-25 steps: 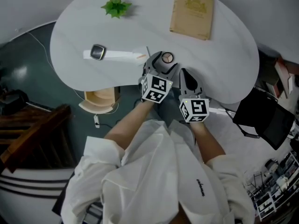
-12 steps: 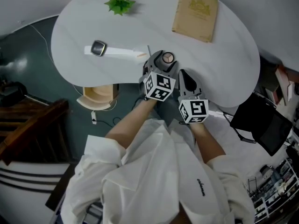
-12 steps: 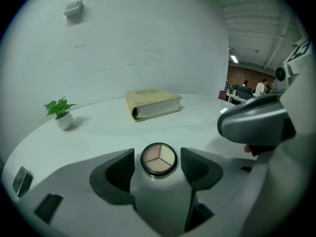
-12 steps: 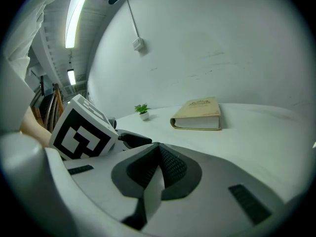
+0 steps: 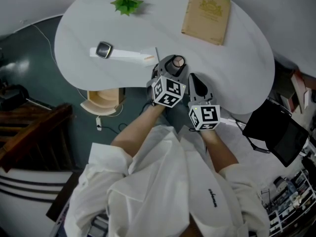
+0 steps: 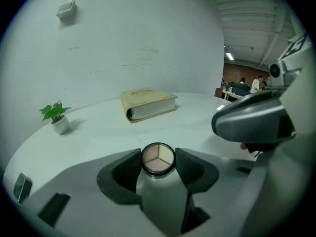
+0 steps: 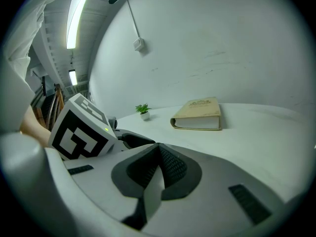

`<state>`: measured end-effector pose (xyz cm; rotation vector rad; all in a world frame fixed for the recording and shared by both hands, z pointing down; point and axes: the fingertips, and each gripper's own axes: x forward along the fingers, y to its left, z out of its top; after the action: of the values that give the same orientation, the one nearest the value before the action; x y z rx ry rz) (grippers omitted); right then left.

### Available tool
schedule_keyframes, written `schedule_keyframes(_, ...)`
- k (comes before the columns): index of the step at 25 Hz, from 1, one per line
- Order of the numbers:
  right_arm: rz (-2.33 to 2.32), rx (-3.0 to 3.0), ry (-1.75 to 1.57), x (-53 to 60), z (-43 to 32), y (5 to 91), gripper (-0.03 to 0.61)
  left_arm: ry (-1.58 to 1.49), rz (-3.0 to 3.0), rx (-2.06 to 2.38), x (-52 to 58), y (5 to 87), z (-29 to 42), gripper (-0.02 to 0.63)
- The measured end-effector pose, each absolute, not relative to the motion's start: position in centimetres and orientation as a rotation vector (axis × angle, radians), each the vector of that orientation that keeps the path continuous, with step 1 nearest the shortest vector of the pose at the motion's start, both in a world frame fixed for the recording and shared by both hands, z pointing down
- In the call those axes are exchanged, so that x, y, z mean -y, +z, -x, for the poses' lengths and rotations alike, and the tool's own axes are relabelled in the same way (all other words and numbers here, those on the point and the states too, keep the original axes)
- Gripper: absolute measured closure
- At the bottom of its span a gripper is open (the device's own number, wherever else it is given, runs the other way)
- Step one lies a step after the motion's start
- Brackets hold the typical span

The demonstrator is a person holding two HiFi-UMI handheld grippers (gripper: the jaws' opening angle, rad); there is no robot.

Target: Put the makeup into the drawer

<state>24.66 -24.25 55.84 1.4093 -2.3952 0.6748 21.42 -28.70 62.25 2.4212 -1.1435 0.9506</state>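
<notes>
The makeup is a small round compact [image 5: 177, 61] with three pale shades [image 6: 158, 159], resting near the front edge of the white table [image 5: 237, 63]. My left gripper [image 5: 173, 63] points down at it. Its jaws have just been closing, and both pads [image 6: 123, 174] now press on the compact's sides. Just to its right, my right gripper [image 5: 197, 85] is shut with nothing between its pads [image 7: 170, 164]. A light wooden drawer [image 5: 103, 100] sticks out open from under the table's front left edge.
A tan book [image 5: 206, 15] lies at the back right and a small potted plant [image 5: 127, 3] at the back left. A watch-like device [image 5: 103, 50] sits on a white strip [image 5: 129, 57]. Dark furniture [image 5: 29, 127] stands left and a black chair [image 5: 276, 127] right.
The left gripper's jaws have drawn in around the compact. Both hands stay where they were; the head view has shifted a little.
</notes>
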Motion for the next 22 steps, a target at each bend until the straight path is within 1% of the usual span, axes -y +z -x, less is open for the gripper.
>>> schedule_keyframes(5, -1.388, 2.405, 0.672, 24.2, -24.7, 55.8, 0.561, 0.942, -2.421, 1.141, 28.6, 62.2, -21.5, 0.387)
schedule_keyframes(13, -1.345, 2.415, 0.653, 23.9, -23.1, 55.6, 0.561, 0.837, -2.432, 1.165, 27.8, 60.0, -20.6, 0.387)
schedule_keyframes(18, -1.333, 2.412, 0.641, 23.5, -21.0, 55.1, 0.561, 0.790, -2.419, 1.200, 26.8, 58.4, -18.0, 0.387)
schedule_keyframes(22, -1.305, 2.409, 0.643, 22.7, -18.0, 54.9, 0.561, 0.754, -2.381, 1.248, 25.8, 57.4, -14.3, 0.387)
